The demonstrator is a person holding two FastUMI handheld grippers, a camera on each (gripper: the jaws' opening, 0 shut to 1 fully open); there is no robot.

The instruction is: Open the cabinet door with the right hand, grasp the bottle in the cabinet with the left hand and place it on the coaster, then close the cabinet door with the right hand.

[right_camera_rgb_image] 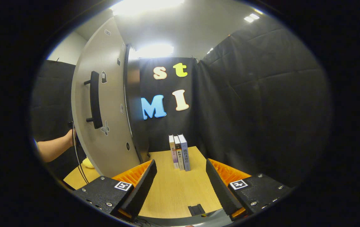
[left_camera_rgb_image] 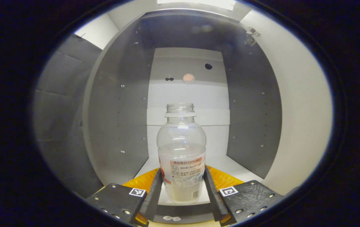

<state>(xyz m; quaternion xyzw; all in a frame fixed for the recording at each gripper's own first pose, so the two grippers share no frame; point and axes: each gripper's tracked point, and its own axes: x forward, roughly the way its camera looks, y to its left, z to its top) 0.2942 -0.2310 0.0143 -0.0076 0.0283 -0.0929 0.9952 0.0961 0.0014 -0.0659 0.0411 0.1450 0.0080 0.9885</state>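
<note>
My bottle's (left_camera_rgb_image: 181, 157) foot hides behind my left tongs (left_camera_rgb_image: 181, 189). The open door (right_camera_rgb_image: 104, 110) cuts off my forearm (right_camera_rgb_image: 54, 148) and a yellow thing (right_camera_rgb_image: 88, 163) by the table's (right_camera_rgb_image: 173, 189) left edge.

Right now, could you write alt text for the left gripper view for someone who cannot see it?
A clear, capless bottle stands inside an open grey cabinet, between the two black fingers of the left tool, which press against its labelled sides.

Cabinet (left_camera_rgb_image: 117, 104), grey interior, door open at right. Bottle (left_camera_rgb_image: 182, 157): clear plastic, uncapped, upright on the white cabinet floor, label on lower half. Left gripper (left_camera_rgb_image: 182, 186): black fingers (left_camera_rgb_image: 153, 192) flanking the bottle's base, touching or nearly touching both sides; firm contact cannot be confirmed.
</note>
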